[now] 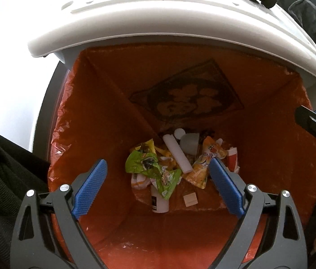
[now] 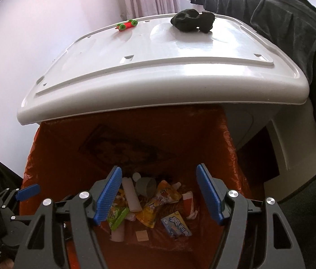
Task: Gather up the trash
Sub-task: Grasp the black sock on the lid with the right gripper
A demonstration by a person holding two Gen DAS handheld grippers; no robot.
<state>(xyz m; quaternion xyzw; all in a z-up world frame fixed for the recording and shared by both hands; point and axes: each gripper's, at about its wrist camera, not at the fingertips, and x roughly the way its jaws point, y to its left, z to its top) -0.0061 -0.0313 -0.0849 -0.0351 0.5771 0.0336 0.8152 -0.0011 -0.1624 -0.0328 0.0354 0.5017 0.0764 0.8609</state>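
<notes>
Left wrist view: left gripper [image 1: 158, 186] jaws released, empty, over bin [image 1: 202, 76].
Right gripper [image 2: 159, 196]: jaws apart, empty.
Trash [image 1: 169, 163]: settled at bottom.
Advice: lift both straight up, clear of liner [image 1: 61, 121].

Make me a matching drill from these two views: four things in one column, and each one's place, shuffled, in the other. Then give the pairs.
Things
1. toy car
2. white foam stick
3. blue snack wrapper
4. dark crumpled cloth

Places
A. at the bottom of the orange bin liner, among the wrappers, next to a white cup
B. on the white lid, toward its far left edge
C. on the white lid, toward its far right
D. at the bottom of the bin, between the right hand-held gripper's open fingers as seen by its own camera

Pairs: 1-B, 2-A, 3-D, 4-C
</notes>
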